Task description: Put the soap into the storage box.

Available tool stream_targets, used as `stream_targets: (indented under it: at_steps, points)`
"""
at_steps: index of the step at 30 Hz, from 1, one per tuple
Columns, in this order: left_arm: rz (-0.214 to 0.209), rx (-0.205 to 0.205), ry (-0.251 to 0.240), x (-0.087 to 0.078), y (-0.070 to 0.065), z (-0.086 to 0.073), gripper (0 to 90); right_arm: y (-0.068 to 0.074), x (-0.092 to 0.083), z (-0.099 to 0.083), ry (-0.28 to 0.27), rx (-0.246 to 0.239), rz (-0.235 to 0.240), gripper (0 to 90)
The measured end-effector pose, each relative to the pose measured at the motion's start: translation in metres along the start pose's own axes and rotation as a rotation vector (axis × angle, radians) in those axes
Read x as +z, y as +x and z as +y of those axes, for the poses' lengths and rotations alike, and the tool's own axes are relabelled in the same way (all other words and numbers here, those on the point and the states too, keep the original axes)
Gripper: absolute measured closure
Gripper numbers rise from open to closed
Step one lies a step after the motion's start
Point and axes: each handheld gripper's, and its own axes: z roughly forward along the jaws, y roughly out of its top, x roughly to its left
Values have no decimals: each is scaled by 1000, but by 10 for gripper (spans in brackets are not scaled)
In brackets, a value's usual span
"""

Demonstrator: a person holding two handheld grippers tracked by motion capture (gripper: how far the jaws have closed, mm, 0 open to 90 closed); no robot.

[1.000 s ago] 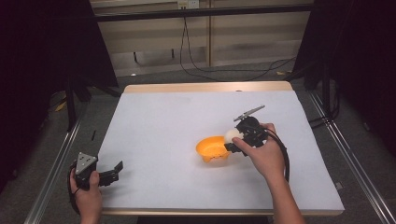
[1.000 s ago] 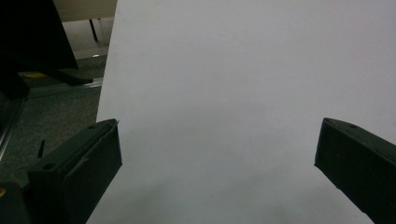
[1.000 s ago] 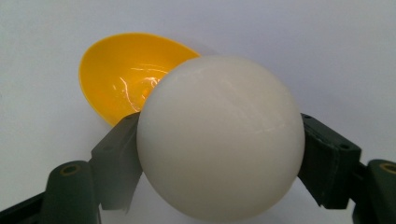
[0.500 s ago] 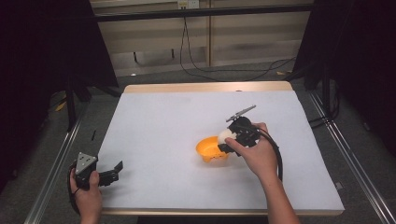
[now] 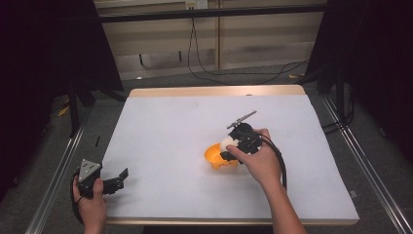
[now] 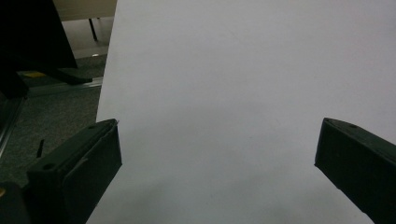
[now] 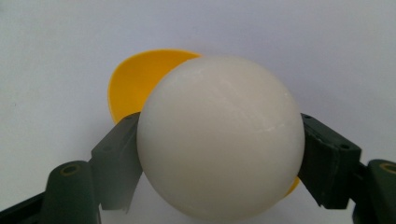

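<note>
An orange bowl (image 5: 217,156) sits on the white table (image 5: 165,131), a little right of centre. My right gripper (image 5: 228,147) hangs over the bowl's right side, shut on a white ball (image 5: 226,143). In the right gripper view the white ball (image 7: 219,140) sits squeezed between the two black jaws, with the orange bowl (image 7: 135,81) behind and below it. My left gripper (image 5: 118,179) rests low at the table's front left corner, open, with nothing between its jaws; the left gripper view looks across the bare table (image 6: 224,93).
A wooden strip (image 5: 214,91) edges the table's far side. Metal rails (image 5: 53,175) run along the floor on both sides. Cables (image 5: 209,73) trail on the floor beyond the table. A cable (image 5: 280,161) loops from the right gripper past the wrist.
My right gripper has carried the white ball leftward and toward the front, from the bowl's right rim to above the bowl. The left gripper has stayed put.
</note>
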Motion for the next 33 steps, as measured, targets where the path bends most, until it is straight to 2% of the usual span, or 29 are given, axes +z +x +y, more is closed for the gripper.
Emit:
stream_targets:
  at_steps: [6,13,24,25,26,27,28,31,33]
  points:
    - [0,-1,2,0,0,0,3,2,7,2,15,-10,-2,241]
    - [0,-2,1,0,0,0,2,4,14,3,29,32,-11,241]
    - [0,-3,2,0,1,0,2,3,23,0,54,46,-7,241]
    - [1,-1,2,0,1,0,2,3,23,0,48,51,-7,240]
    - [0,-2,2,0,1,0,2,2,21,0,24,63,17,237]
    - [2,-2,2,0,1,0,2,2,21,0,24,63,17,237]
    - [0,-3,1,0,0,0,2,2,17,1,0,68,19,240]
    - [0,-2,1,0,0,0,2,2,14,1,-14,62,4,222]
    - [0,-1,1,0,1,0,2,1,11,-1,-18,77,-2,200]
